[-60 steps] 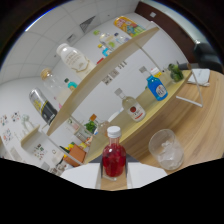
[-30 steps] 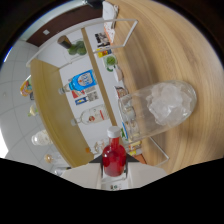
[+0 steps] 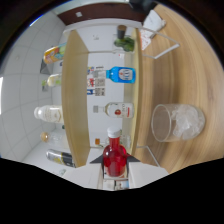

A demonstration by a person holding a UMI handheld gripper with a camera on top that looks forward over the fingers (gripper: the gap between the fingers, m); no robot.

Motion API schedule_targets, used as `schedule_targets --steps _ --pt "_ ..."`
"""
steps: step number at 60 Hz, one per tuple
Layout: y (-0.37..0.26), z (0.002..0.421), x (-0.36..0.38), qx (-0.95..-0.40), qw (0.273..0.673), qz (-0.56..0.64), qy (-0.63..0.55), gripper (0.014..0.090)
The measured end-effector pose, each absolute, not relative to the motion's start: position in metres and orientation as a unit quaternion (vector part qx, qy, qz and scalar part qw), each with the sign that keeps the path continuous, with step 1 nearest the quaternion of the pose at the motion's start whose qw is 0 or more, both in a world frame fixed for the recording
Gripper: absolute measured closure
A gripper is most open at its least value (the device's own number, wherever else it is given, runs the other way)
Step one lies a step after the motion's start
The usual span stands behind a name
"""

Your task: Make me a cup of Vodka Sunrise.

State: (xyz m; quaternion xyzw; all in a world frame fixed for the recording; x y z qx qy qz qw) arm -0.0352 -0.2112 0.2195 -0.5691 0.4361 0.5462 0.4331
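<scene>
My whole view is rolled onto its side, so the wall runs up the middle, a wooden shelf (image 3: 75, 100) stands on end to the left of it and the wooden worktop (image 3: 165, 80) stands on end to the right. Farthest left, against the shelf, I can make out a pale, wide bottle (image 3: 48, 114) lying across my view, a yellowish packet (image 3: 52, 52) higher up and a dark bottle with a light band (image 3: 60, 158) lower down; none of their labels can be read. Moving right, small printed cards (image 3: 97, 82) are fixed to the white wall (image 3: 102, 45), with writing too small to make out. Next comes a blue bottle (image 3: 121, 74) with a white label and a blue cap, and below it a clear bottle (image 3: 116, 110) with a white label and a red mark on it; I cannot read a brand on either. In my fingers (image 3: 116, 172) sits the small red bottle (image 3: 115, 155), full of red liquid with a white cap and a red neck band, gripped at its lower body from both sides and held up off the worktop, just short of the clear bottle. A green plant (image 3: 123, 42) sits near the far end of the worktop. Right of the red bottle, well apart from it, is the clear glass (image 3: 175, 122), its open mouth turned towards the bottles and a heap of ice filling its base. Beyond the glass a clear stand (image 3: 160, 42) rests on the worktop.
</scene>
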Motion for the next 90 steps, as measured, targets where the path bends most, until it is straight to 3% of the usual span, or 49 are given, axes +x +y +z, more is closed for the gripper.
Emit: schedule_targets --steps 12,21,38,46,69,90 --pt "-0.213 0.238 -0.063 -0.709 0.591 0.314 0.223 0.0707" --pt "-0.203 0.195 -0.094 -0.766 0.622 0.137 0.085 0.071" --pt "-0.19 0.077 -0.142 -0.835 0.545 0.073 -0.004 0.0709" --pt "-0.189 0.046 -0.15 -0.852 0.52 0.066 -0.01 0.0708" --pt "-0.197 0.015 -0.163 -0.882 0.467 0.051 -0.025 0.0704" --pt "-0.208 0.012 -0.163 -0.884 0.462 0.046 -0.046 0.0688"
